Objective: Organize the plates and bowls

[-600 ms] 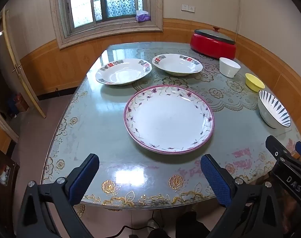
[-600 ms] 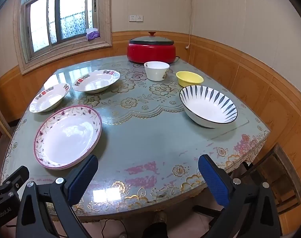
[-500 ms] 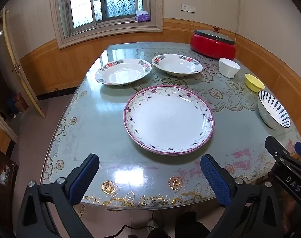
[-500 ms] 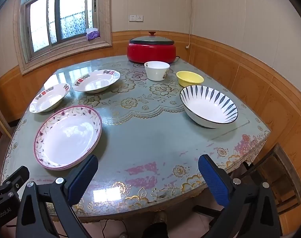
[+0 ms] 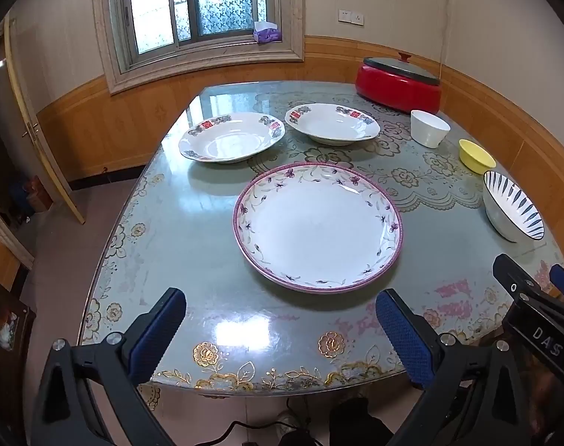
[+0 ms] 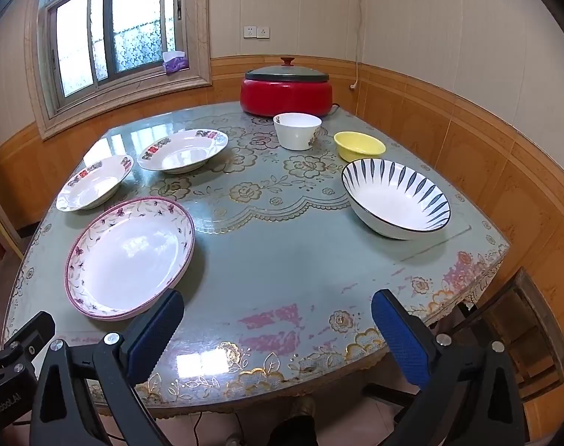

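A large floral plate with a pink rim lies at the near middle of the table. Two white plates with red and dark patterns lie behind it; they show in the right wrist view too. A blue-striped bowl, a yellow bowl and a white bowl stand on the right side. My left gripper and right gripper are open and empty above the table's near edge.
A red electric pot with a dark lid stands at the far edge. The table has a glossy floral cover. A wooden chair stands at the right corner. A door is at the left.
Both views have shifted very slightly; the dishes have not moved and both grippers stay open.
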Available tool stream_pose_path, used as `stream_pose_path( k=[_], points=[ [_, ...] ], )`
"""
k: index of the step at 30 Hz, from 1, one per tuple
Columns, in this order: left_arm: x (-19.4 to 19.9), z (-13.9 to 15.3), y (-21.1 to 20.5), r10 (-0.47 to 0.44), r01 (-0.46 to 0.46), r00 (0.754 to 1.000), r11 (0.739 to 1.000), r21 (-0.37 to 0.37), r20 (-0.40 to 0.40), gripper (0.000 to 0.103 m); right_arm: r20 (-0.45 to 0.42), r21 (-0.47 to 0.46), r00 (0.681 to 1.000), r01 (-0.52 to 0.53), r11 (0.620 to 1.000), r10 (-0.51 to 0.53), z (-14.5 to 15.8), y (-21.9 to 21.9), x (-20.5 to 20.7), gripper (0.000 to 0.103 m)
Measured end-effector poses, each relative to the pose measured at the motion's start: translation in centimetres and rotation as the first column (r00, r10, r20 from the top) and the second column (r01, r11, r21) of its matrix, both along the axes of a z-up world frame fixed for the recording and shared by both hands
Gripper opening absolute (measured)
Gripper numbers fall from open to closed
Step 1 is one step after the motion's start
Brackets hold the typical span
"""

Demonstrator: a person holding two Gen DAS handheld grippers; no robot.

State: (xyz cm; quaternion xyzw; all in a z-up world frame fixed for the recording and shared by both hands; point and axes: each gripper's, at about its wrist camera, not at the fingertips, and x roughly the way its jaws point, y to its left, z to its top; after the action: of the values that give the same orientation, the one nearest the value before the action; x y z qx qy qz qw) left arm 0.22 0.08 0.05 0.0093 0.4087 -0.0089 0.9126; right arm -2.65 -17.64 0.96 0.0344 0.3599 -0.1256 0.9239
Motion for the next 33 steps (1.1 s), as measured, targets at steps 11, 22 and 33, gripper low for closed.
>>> stream_pose_path(
  k=[11,22,33],
  points=[
    [0.01,-0.04,0.15,-0.003,0.003,1.000,1.000,-0.005,-0.004,0.103,-0.001,0.001,1.000,-0.002,1.000,0.002,0.02,-0.01,-0.10,0.103],
    [0.10,-0.02,-0.10,-0.013,0.013,1.000,1.000,-0.001,-0.006,0.103,0.002,-0.007,1.000,-0.009,1.000,0.009,0.37,0.07,0.17,0.103],
    [0.26,-0.03,-0.02,-0.014,0.014,1.000,1.000,-0.004,-0.008,0.103,-0.011,0.000,1.000,-0.012,1.000,0.012,-0.01,0.13,0.38,0.103]
  ],
)
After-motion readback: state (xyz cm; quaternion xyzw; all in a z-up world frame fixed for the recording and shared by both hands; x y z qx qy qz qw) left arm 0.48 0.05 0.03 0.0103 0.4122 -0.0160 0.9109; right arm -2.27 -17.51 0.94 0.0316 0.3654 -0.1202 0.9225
